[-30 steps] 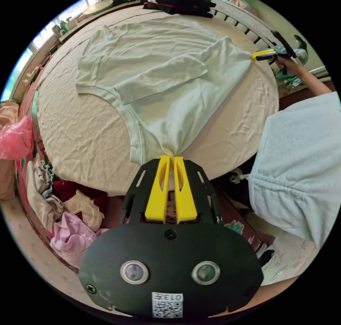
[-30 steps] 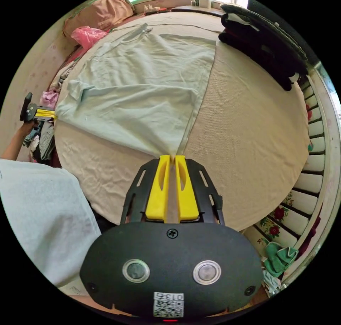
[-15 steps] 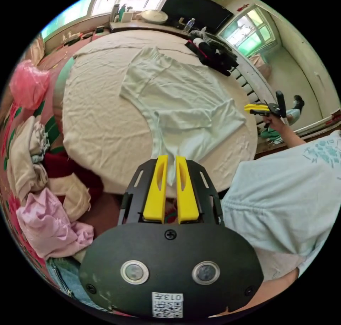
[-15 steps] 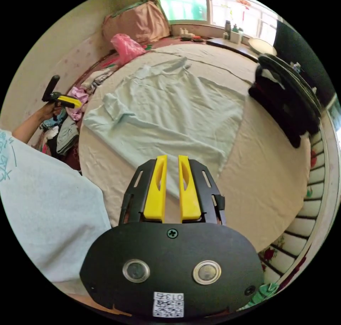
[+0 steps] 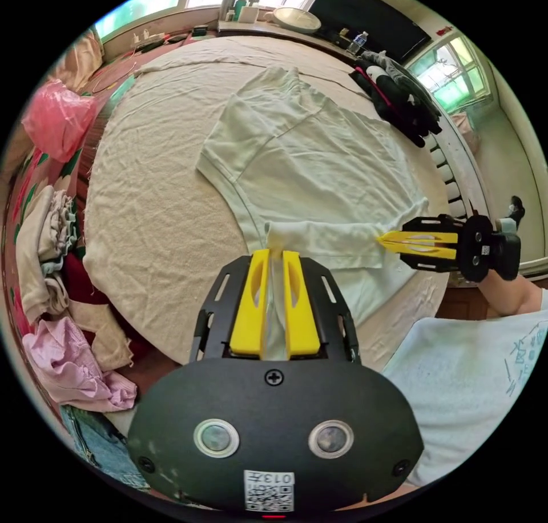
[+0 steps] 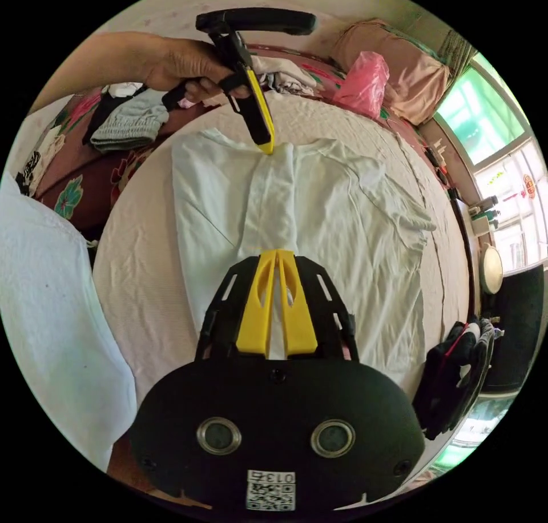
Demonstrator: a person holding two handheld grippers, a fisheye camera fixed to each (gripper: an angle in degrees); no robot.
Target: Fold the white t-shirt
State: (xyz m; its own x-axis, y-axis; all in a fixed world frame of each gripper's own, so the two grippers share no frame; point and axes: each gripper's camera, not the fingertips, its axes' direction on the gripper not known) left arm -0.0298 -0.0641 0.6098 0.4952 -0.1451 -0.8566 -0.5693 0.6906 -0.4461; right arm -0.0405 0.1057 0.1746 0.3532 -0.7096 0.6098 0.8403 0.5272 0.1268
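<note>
The white t-shirt (image 5: 319,163) lies spread on a beige-covered bed (image 5: 154,203). A narrow band of its cloth runs taut between the two grippers. My left gripper (image 5: 275,254) has that cloth between its yellow jaws at the shirt's near edge and looks shut on it. My right gripper (image 5: 379,239) comes in from the right, jaws together on the band's other end. In the right gripper view, my right gripper (image 6: 277,253) pinches the t-shirt (image 6: 342,220). Across the band, a hand holds the left gripper (image 6: 267,146) tip-down on the cloth.
Dark clothes (image 5: 399,100) are stacked at the bed's far edge, also the dark stack (image 6: 456,363). A pink bag (image 5: 57,123) and a heap of loose clothes (image 5: 68,317) lie beside the bed. The person's pale top (image 6: 45,317) is close by the bed's rim (image 6: 137,272).
Both grippers had let go of the shirt's corners and opened half a second ago. Now they have come closer together and each holds an end of a band of the shirt.
</note>
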